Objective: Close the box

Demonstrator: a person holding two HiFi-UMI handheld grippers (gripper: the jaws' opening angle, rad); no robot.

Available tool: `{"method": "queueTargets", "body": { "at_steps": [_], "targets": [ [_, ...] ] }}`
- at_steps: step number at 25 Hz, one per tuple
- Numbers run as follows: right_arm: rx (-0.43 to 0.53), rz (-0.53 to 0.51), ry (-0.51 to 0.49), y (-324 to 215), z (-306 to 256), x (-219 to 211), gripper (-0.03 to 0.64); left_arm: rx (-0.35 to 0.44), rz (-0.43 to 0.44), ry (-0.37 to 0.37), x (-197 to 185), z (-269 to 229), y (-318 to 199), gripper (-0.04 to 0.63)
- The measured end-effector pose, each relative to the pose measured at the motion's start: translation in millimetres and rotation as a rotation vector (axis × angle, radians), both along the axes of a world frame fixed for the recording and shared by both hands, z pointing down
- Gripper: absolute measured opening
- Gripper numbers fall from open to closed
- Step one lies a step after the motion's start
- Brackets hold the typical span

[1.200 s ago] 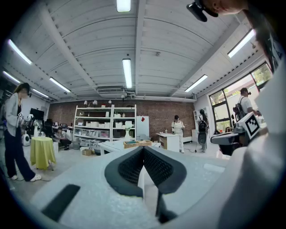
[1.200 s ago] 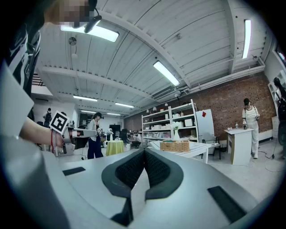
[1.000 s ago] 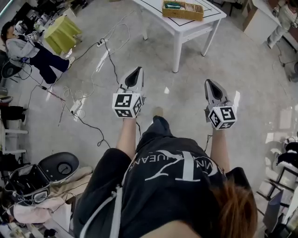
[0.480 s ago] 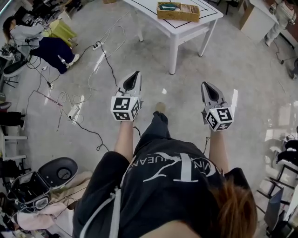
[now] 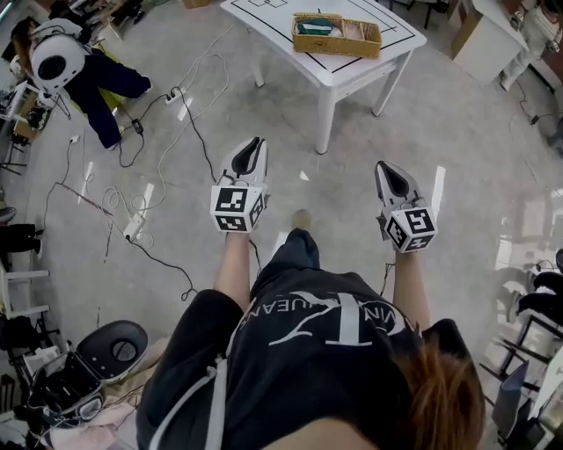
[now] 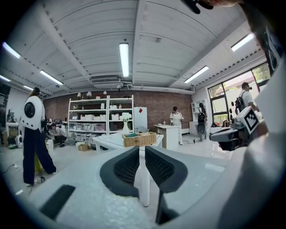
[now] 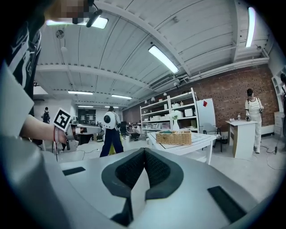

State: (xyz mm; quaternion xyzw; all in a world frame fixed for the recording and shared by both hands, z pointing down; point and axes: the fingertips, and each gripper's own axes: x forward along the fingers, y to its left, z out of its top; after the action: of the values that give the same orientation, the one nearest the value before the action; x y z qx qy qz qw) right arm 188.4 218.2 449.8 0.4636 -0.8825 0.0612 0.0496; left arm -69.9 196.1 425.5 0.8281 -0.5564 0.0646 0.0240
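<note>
Well short of the white table (image 5: 350,68) bearing the wicker box (image 5: 337,35), the left gripper (image 5: 253,143) is opening its empty jaws narrowly, while the right gripper (image 5: 385,167) has its 2 jaws together, empty.

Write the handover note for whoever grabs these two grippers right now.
Left claw: jaws opening, a narrow gap, nothing between them.
Right claw: shut, empty.
Both are held in the air, well short of the table.
Wicker box: on the white table ahead, top open, a teal item inside, untouched.
Done: nothing on the box yet.
Left: walk up to the table and close the box. How it shuts can't be made out from here.
</note>
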Motion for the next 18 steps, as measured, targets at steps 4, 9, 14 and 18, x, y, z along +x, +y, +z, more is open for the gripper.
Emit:
{"method": "queueTargets", "body": {
  "at_steps": [4, 9, 14, 18],
  "targets": [
    [-0.014, -0.007, 0.002, -42.3, 0.9, -10.9, -0.003, -0.02, 0.017, -0.005, -2.2, -0.1, -43.7, 0.04],
    [-0.023, -0.01, 0.011, -83.4, 0.9, -26.1, -0.003, -0.035, 0.011, 0.016, -18.4, -0.9, -89.9, 0.061],
    [-0.03, 0.01, 0.011, -123.3, 0.7, -36.3, -0.003, -0.054, 0.027, 0.025, -30.7, 0.3, -135.3, 0.114],
    [-0.034, 0.017, 0.013, -155.0, 5.3, -46.3, -0.003, -0.062, 0.038, 0.03, -40.0, 4.8, -170.7, 0.142]
  ]
}}
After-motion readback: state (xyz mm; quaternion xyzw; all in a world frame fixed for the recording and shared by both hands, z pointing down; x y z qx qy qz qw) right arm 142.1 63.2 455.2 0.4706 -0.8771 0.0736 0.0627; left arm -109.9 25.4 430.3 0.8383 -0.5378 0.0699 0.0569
